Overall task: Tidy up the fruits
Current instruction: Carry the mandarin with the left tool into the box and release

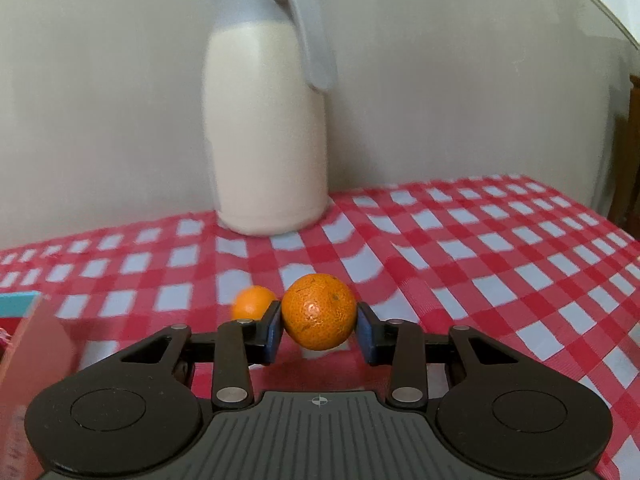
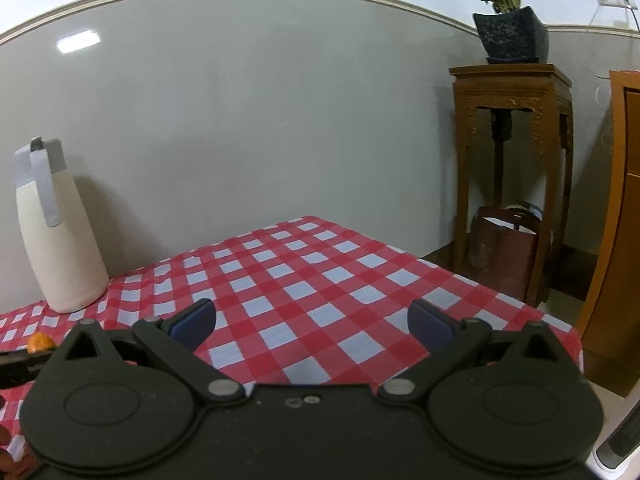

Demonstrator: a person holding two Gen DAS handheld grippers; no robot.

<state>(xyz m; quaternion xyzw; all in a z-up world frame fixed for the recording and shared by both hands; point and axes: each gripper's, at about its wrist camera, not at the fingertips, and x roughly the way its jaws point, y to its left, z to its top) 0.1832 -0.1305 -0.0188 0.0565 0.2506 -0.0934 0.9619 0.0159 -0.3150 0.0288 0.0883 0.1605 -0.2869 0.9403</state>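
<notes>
At the left edge of the left wrist view, a teal-and-pink box [image 1: 24,320] is showing only as a blurred corner, cut off by the frame, and what it is cannot be made out. Just right of it, a smaller mandarin [image 1: 253,303] is sitting on the red-and-white checked tablecloth [image 1: 500,264], its right side hidden behind the left blue pad [image 1: 273,332]. The left gripper [image 1: 319,334] is holding a larger mandarin [image 1: 319,311] above the cloth, with both pads pressing on its sides and the jaws standing narrow. This fruit is nearly round, a little wider than tall, so its long axis is running across from pad to pad; a pale glossy patch is facing the camera, and where its stem end is pointing cannot be told. Behind it, a cream thermos jug [image 1: 266,120] with a grey lid and handle is standing upright against the wall, blurred.

In the right wrist view, the jug [image 2: 60,232] is standing at the far left, and below it an orange sliver of mandarin [image 2: 39,341] is peeking over a dark bar of the other gripper. The right gripper [image 2: 314,322] is hovering over bare cloth [image 2: 320,264] with its fingers spread wide and nothing between them. Farther right, a carved wooden stand [image 2: 514,152] is carrying a potted plant [image 2: 508,28].
</notes>
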